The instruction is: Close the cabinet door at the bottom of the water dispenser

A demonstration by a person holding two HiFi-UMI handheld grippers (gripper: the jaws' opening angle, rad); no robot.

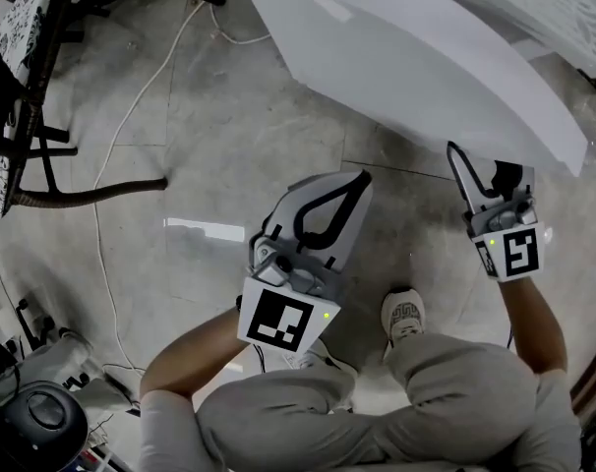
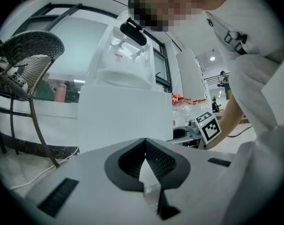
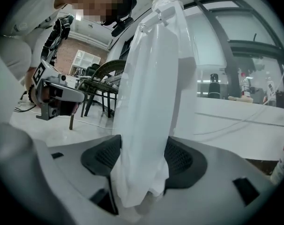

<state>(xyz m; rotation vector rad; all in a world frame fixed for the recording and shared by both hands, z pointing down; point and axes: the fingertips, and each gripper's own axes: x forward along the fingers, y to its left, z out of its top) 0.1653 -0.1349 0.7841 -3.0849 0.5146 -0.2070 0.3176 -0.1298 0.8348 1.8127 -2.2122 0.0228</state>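
Cabinet door (image 3: 146,78) stands between wide-open fingers of right gripper (image 3: 143,156), probably to swing it shut; left gripper (image 2: 145,142) is closed, empty.

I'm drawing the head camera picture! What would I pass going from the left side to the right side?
dark chair → white cable → left tongs → shoe → right tongs

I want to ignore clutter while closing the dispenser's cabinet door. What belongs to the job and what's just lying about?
Job: cabinet door, water dispenser, right gripper with jaws around the door's edge.
Lying about: wicker chair, white cable.
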